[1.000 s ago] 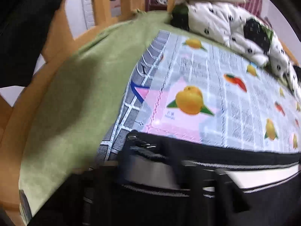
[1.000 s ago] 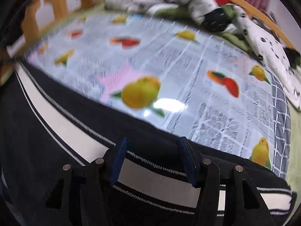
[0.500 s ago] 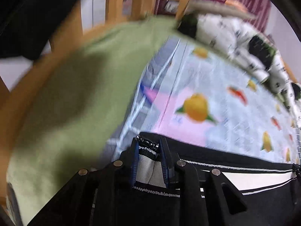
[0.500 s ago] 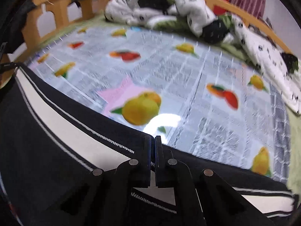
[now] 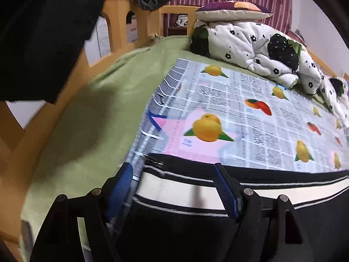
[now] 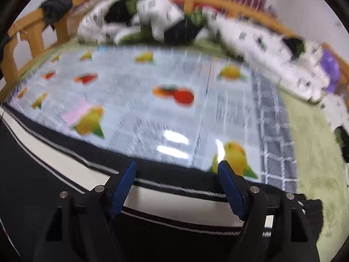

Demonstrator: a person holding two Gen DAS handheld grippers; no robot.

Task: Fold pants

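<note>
Black pants with a white side stripe (image 5: 178,188) lie along the near edge of a fruit-print mat (image 5: 250,118) on the bed. My left gripper (image 5: 174,174) is open, its blue pads on either side of the pants' end, holding nothing. In the right wrist view the same pants (image 6: 174,198) run across the bottom over the mat (image 6: 152,109). My right gripper (image 6: 176,174) is open above the stripe, holding nothing.
A green sheet (image 5: 87,120) covers the mattress around the mat. A rumpled white and black quilt (image 5: 250,43) and a pillow (image 5: 233,11) lie at the far side. A wooden bed rail (image 5: 122,17) with dark clothes draped on it runs at the left.
Both grippers were shut on the pants half a second ago; both have opened and let go. The pants now lie flat on the mat.
</note>
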